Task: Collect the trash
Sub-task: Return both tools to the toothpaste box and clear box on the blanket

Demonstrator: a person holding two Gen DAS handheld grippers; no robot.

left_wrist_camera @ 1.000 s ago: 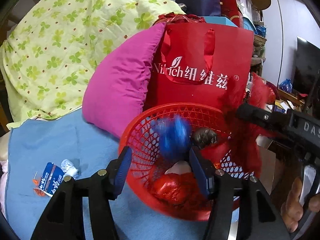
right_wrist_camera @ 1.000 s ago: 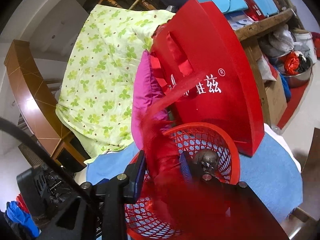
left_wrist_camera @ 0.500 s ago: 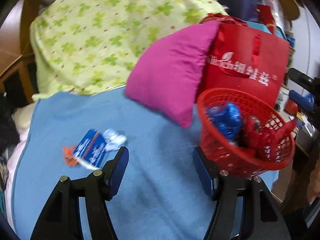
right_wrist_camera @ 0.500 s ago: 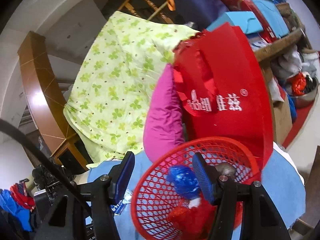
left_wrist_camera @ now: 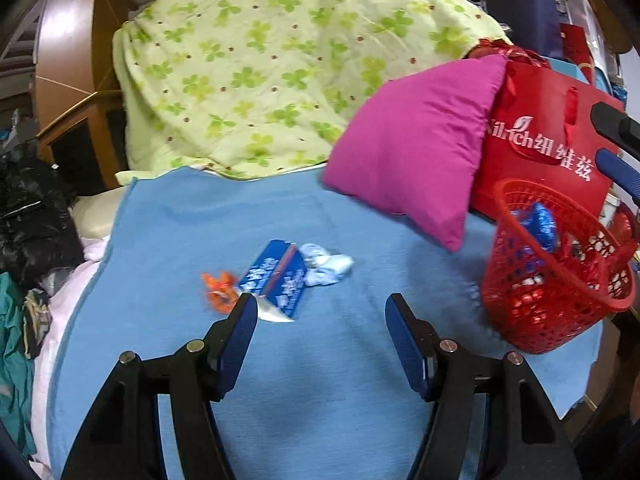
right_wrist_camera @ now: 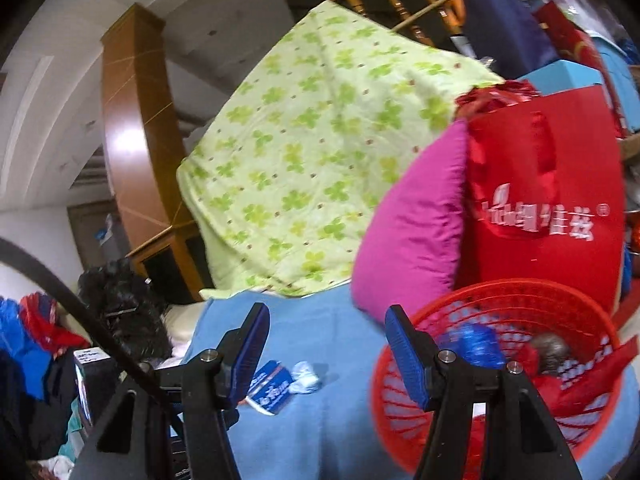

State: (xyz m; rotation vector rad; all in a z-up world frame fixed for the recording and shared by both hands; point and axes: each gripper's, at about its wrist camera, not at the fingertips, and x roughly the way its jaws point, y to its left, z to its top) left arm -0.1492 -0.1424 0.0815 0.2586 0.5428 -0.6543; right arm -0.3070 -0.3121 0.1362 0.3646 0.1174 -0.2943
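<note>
Our left tongs (left_wrist_camera: 320,312) have swung from the red mesh plastic basket (left_wrist_camera: 556,280) toward the blue-and-white crumpled wrapper (left_wrist_camera: 280,276) mid-blanket; right tongs (right_wrist_camera: 326,330) released; both spread, empty.

A light-green quilt (left_wrist_camera: 280,64) printed with clover leaves is heaped at the back, over the far edge of a blue cloth (left_wrist_camera: 320,380). A magenta pillow (left_wrist_camera: 416,136) leans against a red paper bag (left_wrist_camera: 548,152) with white lettering. A curved brown wooden post (right_wrist_camera: 132,140) stands behind the quilt on the left. A black mass (left_wrist_camera: 32,216), possibly a plastic bag, lies left of the blue cloth. A dark navy item (right_wrist_camera: 500,28) sits behind the red bag.
</note>
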